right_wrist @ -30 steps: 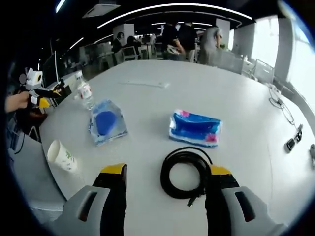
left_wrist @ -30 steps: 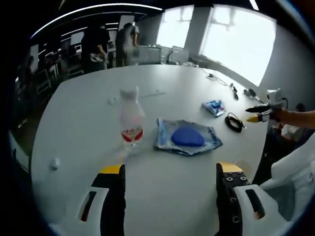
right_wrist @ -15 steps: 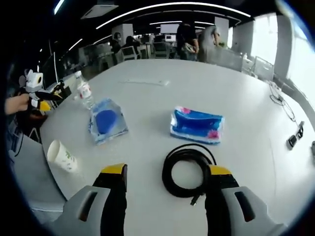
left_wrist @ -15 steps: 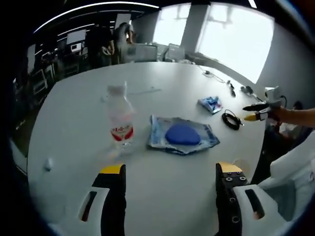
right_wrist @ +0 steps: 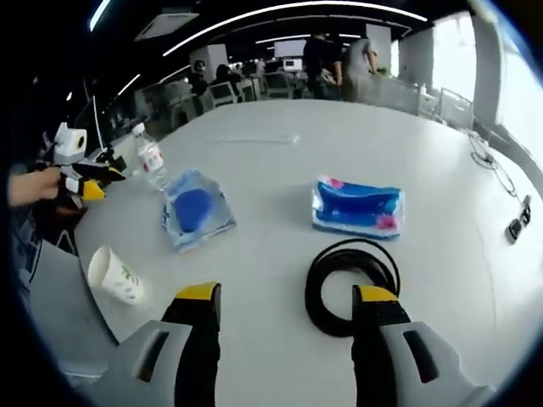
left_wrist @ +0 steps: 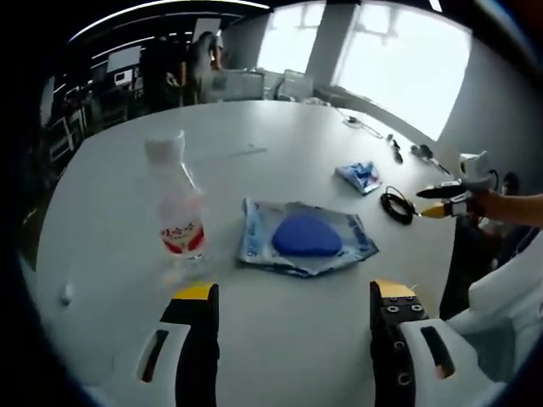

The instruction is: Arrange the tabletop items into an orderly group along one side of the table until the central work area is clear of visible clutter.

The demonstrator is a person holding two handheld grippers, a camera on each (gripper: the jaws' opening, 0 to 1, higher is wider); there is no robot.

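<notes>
On the round white table (left_wrist: 110, 170) stands a clear water bottle (left_wrist: 176, 212) with a red label, just ahead of my open left gripper (left_wrist: 288, 297). To its right lies a clear bag holding a blue object (left_wrist: 304, 237). Farther off are a blue tissue pack (left_wrist: 359, 176) and a coiled black cable (left_wrist: 395, 205). My right gripper (right_wrist: 287, 298) is open, its jaws standing just short of the black cable (right_wrist: 352, 275). Beyond it lie the blue tissue pack (right_wrist: 358, 206), the bag with the blue object (right_wrist: 195, 216) and the bottle (right_wrist: 151, 161). A paper cup (right_wrist: 114, 275) lies on its side at the near left.
A thin white strip (right_wrist: 259, 138) lies at the table's far side. Small dark items and a cable (right_wrist: 517, 222) sit near the right edge. People and desks stand beyond the table. The other gripper (left_wrist: 454, 188), held by a hand, shows at the table's edge.
The left gripper view has swung right and closer, so the bottle sits further left and larger. The right gripper view has crept left; the cable now lies right of centre. No object has moved.
</notes>
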